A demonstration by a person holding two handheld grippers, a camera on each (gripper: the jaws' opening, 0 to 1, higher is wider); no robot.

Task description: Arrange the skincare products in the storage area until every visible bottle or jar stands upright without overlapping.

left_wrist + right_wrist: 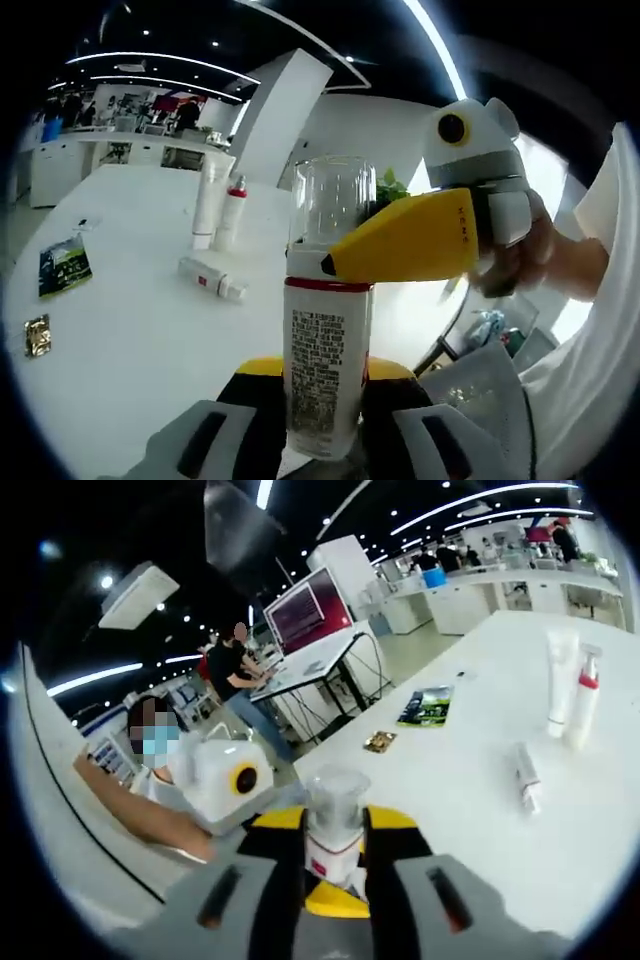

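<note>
My left tool (322,420) is clamped on the lower body of a white bottle (322,370) with a red band and a clear cap, holding it upright above the tabletop (130,350). In the left gripper view my right tool (405,240) comes in from the right, its yellow jaw lying across the bottle's neck just under the clear cap, touching it. In the right gripper view the same bottle (333,830) sits between my right tool's (333,865) jaws, cap towards the camera, and the jaws press against its neck on both sides, so that tool grips it too. The left tool (225,775) shows beyond as a white body with a yellow ring, held in my hand (190,845).

Further out on the white tabletop (470,810), a small white tube with a red mark (212,278) lies flat on its side, well apart from the held bottle. Behind it a tall white tube (208,205) and a white bottle with a red collar (231,212) stand upright just beside each other; I cannot tell if they touch. In the right gripper view these show as the lying tube (526,776) and the standing pair, tube (559,678) and bottle (583,695).

Near the tabletop's edge lie a dark printed packet (64,265) and a small gold sachet (37,335), apart from each other.
</note>
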